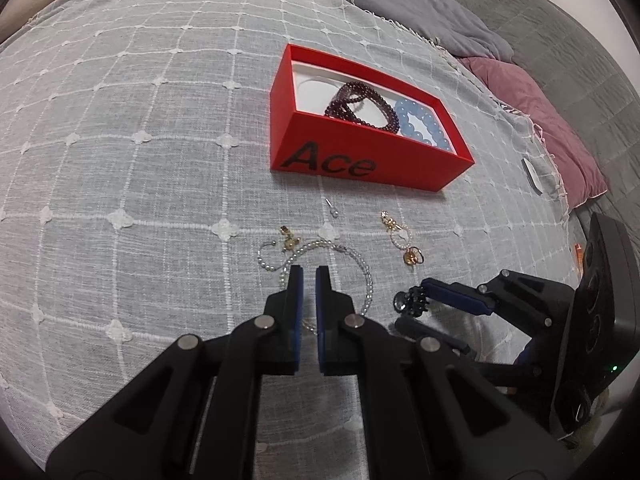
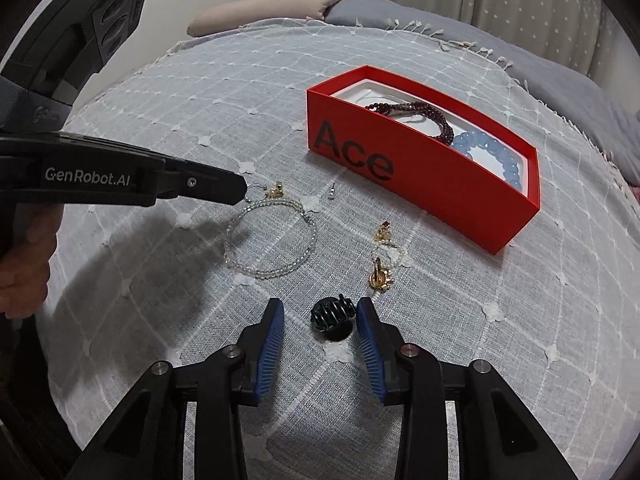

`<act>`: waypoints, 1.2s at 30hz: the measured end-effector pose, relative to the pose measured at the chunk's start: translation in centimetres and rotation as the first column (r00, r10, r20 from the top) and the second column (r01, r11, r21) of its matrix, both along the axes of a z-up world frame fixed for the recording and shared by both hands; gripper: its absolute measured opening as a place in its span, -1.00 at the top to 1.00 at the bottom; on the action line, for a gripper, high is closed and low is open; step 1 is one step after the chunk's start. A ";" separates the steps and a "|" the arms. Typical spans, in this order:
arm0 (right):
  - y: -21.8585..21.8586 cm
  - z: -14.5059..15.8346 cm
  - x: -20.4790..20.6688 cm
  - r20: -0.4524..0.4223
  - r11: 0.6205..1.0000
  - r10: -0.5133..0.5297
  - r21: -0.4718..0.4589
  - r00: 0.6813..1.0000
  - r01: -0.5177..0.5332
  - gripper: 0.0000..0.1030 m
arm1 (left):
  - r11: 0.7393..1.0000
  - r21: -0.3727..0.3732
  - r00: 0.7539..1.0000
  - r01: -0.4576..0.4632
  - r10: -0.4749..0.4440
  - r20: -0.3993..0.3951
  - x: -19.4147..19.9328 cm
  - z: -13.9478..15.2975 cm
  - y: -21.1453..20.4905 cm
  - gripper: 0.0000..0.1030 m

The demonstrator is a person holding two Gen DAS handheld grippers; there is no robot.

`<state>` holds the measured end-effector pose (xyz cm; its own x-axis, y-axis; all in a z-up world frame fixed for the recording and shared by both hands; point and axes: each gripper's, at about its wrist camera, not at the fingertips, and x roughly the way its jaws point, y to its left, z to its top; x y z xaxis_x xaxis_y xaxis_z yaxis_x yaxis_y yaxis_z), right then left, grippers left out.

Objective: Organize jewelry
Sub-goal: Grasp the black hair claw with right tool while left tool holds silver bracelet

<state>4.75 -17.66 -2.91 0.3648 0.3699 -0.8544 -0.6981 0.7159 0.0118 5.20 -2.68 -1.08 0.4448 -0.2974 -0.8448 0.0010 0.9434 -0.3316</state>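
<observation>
**Jewelry on a checked grey cloth**

Left wrist view: the woven cloth (image 1: 140,128) covers a bed. The left gripper (image 1: 309,276), jaws narrow and empty, hides part of the pearl strand (image 1: 362,264). One red box (image 1: 360,152) holds two bead bracelets.

Right wrist view: the right gripper (image 2: 320,312), jaws wide, flanks one black claw clip (image 2: 332,314) without touching. Two gold earrings (image 2: 380,276) lie beyond, details unclear.

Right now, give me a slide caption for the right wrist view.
Open right tool straddles a black hair clip on the bedspread, red box with bracelets beyond.
</observation>
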 end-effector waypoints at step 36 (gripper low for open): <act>-1.8 2.5 0.7 0.040 0.994 -0.086 0.072 0.995 0.083 0.55 | 0.987 0.157 0.999 0.036 -0.037 0.002 -0.7 -0.4 -1.4 0.91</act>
